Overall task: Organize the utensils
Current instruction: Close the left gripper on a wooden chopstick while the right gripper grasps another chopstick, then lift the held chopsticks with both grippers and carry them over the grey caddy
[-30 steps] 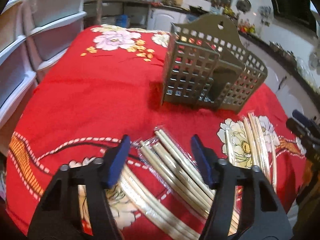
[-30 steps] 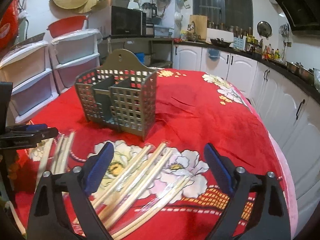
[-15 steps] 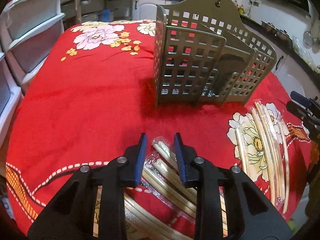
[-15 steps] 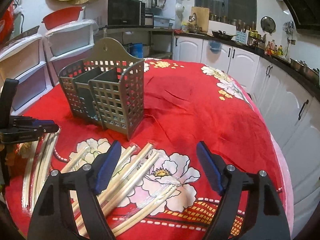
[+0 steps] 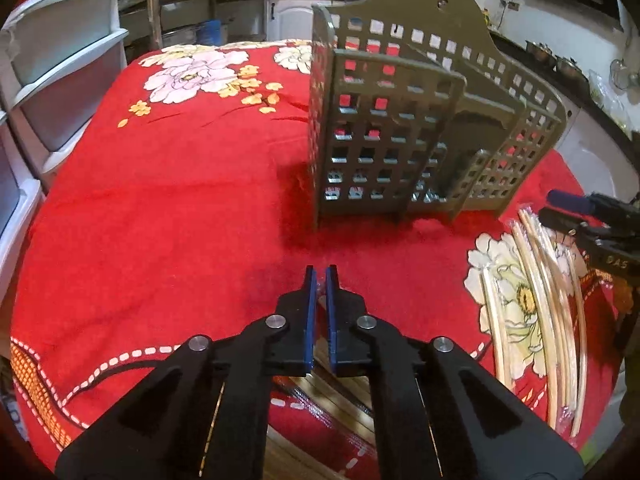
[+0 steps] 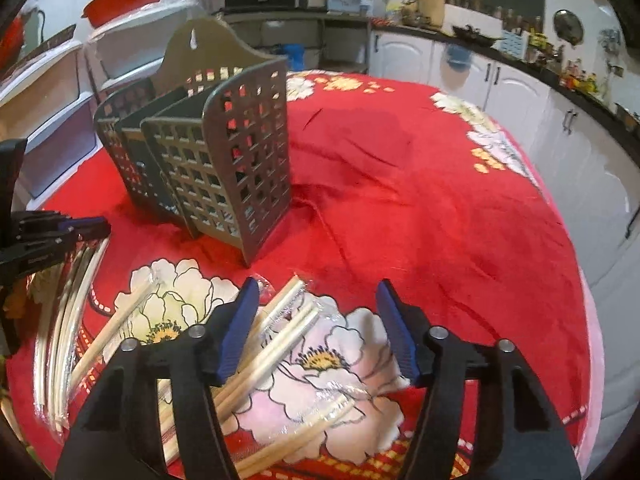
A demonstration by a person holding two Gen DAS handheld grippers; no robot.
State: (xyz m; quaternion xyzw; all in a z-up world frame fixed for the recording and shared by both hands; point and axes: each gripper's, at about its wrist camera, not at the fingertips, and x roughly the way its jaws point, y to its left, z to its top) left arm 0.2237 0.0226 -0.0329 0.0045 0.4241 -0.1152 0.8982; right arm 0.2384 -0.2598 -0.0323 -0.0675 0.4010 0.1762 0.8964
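Slender pale chopsticks in clear crinkled wrappers lie on the red floral surface before a grey perforated holder. My left tool is clamped on one wrapped pair; my right tool is closing around others, not yet pressing.

the left gripper has clamped shut on a wrapped chopstick pack; the right gripper has lowered, jaws closing around another pack.
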